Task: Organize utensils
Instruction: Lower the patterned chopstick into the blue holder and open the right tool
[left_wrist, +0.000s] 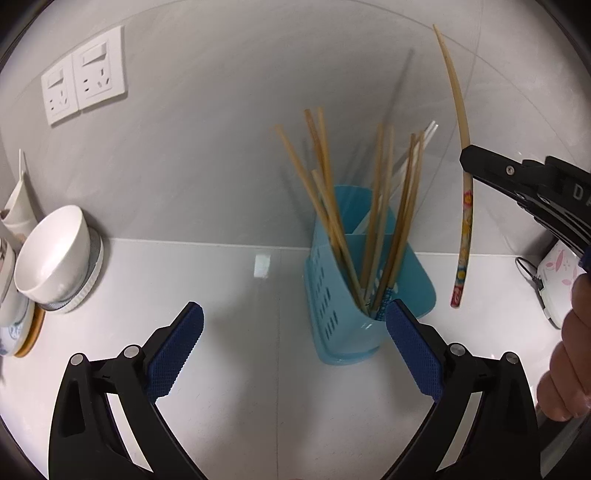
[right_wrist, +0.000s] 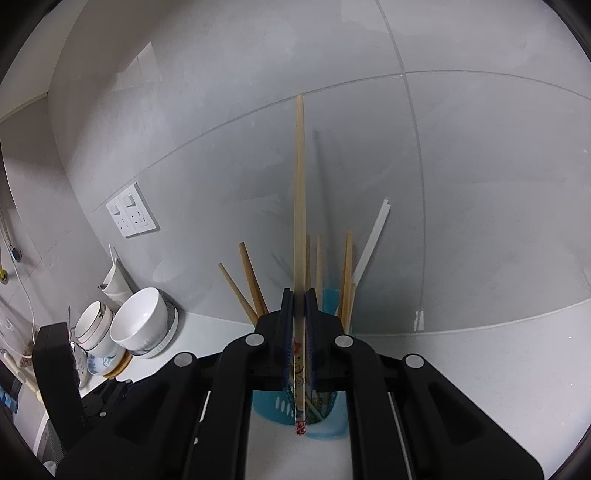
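A blue perforated utensil holder (left_wrist: 334, 291) stands on the white counter against the wall, with several wooden chopsticks (left_wrist: 325, 192) and a white one leaning in it. My left gripper (left_wrist: 293, 314) hovers wide open in front of the holder, nothing between its blue pads; its right pad is close to the holder's rim. My right gripper (left_wrist: 466, 154) comes in from the right, shut on a single chopstick with a painted handle (left_wrist: 466, 206), held about upright beside the holder. In the right wrist view the same chopstick (right_wrist: 299, 206) runs up between the shut right gripper (right_wrist: 299, 295), above the holder (right_wrist: 325, 428).
White bowls (left_wrist: 55, 254) and stacked plates sit at the counter's left, under a double wall socket (left_wrist: 83, 75). A white gadget with a pink print (left_wrist: 557, 273) lies at the right. A person's hand (left_wrist: 569, 354) shows at the right edge.
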